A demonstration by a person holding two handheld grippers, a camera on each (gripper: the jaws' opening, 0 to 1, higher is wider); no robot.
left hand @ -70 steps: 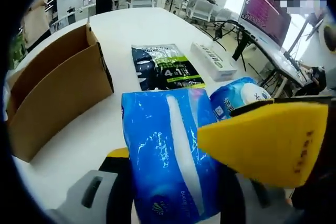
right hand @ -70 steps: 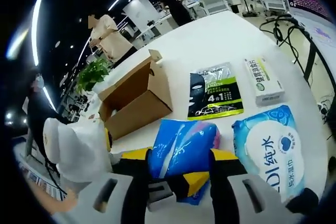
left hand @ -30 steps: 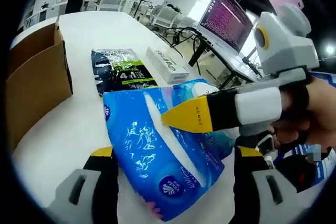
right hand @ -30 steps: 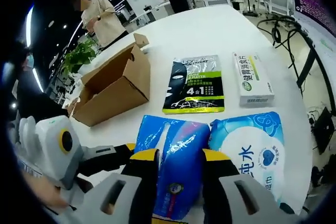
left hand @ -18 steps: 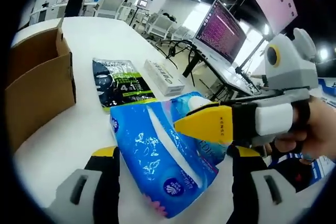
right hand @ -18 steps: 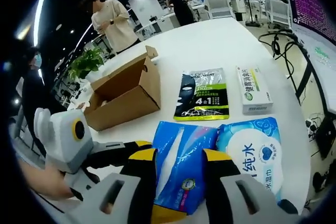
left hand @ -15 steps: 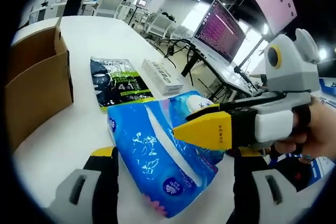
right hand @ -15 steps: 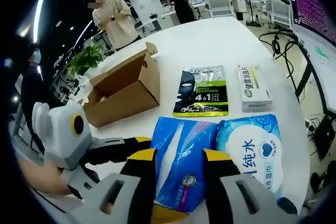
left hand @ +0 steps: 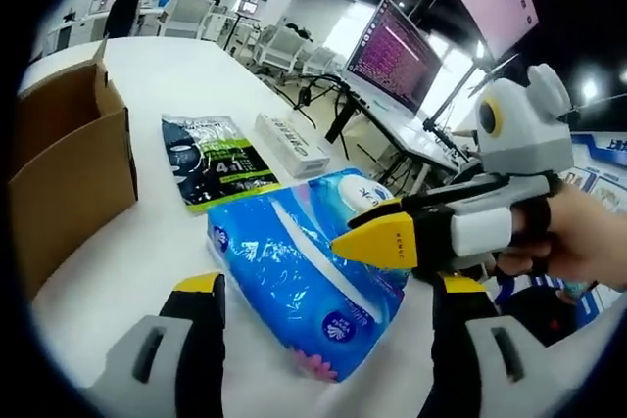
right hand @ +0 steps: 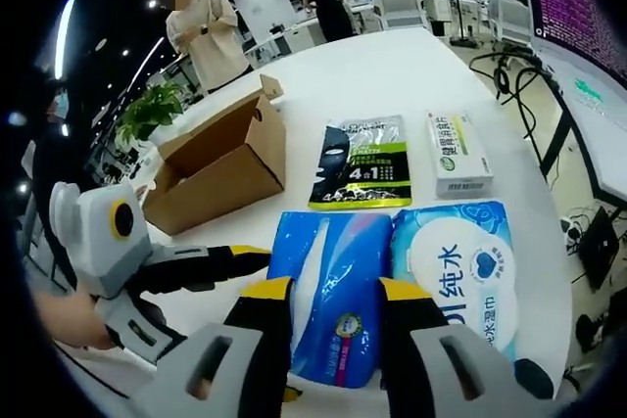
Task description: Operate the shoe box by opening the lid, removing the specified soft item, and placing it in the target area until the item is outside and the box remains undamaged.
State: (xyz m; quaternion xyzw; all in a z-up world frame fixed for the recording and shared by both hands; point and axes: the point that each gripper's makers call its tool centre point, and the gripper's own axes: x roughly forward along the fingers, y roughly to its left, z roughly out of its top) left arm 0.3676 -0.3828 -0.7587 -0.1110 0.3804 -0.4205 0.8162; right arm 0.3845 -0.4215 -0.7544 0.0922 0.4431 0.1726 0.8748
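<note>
Apparently right gripper spread, straddling tissue pack

"4合1" on mask pack; "纯水" on wipes

White table: box, four packs.

- 2.3 s ago we had the blue tissue pack pinched in the right gripper; now it lies flat on the white table, jaws spread either side.
- Our left gripper has drawn back from the pack, jaws wide apart.
</note>
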